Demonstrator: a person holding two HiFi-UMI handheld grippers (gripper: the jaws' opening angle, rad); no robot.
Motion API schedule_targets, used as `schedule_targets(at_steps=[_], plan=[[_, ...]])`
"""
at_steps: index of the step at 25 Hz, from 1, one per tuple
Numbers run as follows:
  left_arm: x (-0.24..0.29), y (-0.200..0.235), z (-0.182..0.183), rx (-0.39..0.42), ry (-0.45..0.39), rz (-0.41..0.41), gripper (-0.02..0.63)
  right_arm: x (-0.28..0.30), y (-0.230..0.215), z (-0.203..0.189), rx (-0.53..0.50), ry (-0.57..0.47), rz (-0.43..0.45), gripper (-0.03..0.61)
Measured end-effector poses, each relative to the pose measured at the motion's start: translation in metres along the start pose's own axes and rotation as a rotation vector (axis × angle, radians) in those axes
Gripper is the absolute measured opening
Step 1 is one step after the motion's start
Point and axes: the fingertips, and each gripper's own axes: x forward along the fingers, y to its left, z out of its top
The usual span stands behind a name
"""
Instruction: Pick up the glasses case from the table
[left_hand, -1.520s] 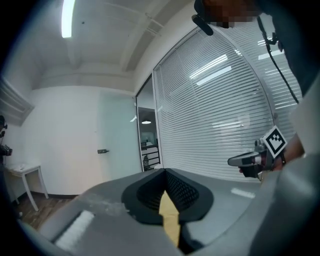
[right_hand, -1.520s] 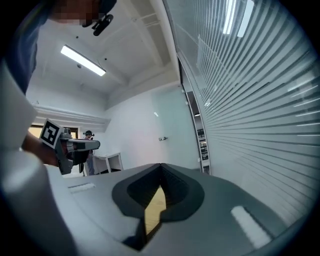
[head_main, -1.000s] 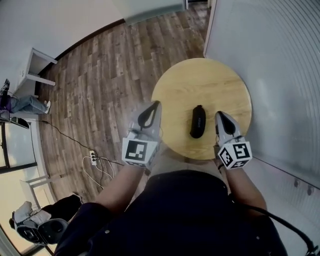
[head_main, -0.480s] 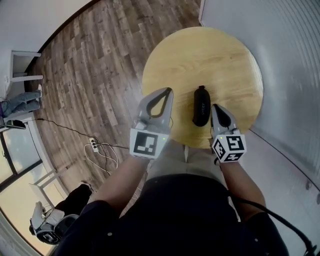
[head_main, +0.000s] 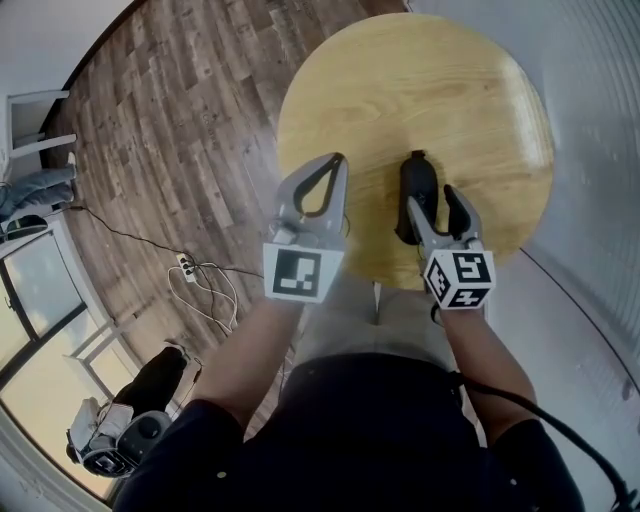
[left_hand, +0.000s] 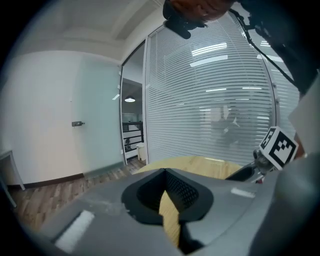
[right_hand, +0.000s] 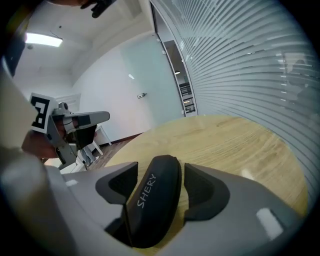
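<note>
A black oblong glasses case (head_main: 417, 180) with white lettering lies near the front edge of the round wooden table (head_main: 480, 110). My right gripper (head_main: 433, 203) straddles its near end, and its jaws are opening, one on each side of the case (right_hand: 152, 200). In the right gripper view the pads stand close beside the case with a thin gap on the right. My left gripper (head_main: 335, 162) hovers over the table's left front edge, its tips together and nothing between them. Table wood shows through the loop of its jaws (left_hand: 167, 172).
The slatted glass wall (head_main: 600, 150) runs close along the table's right side. On the wood floor to the left lie a power strip with cables (head_main: 190, 270). A white shelf (head_main: 30, 110) stands at far left and a dark bag (head_main: 115, 445) at bottom left.
Both grippers have come down and forward toward the table. The right one was shut beside the case and now has its jaws spread around the case's near end.
</note>
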Motion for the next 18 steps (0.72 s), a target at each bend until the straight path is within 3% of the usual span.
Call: schedule_targets(at_steps=[6,18], plan=[[0.011,0.002,-0.034,0.074,0.053,-0.038,0.005,0.023,-0.001,-0.023,0.016,0.067,-0.015,0.324],[0.037,-0.013,-0.062,-0.005,0.067,-0.084,0.005,0.05,0.007,-0.034,0.092,0.137,0.037,0.353]])
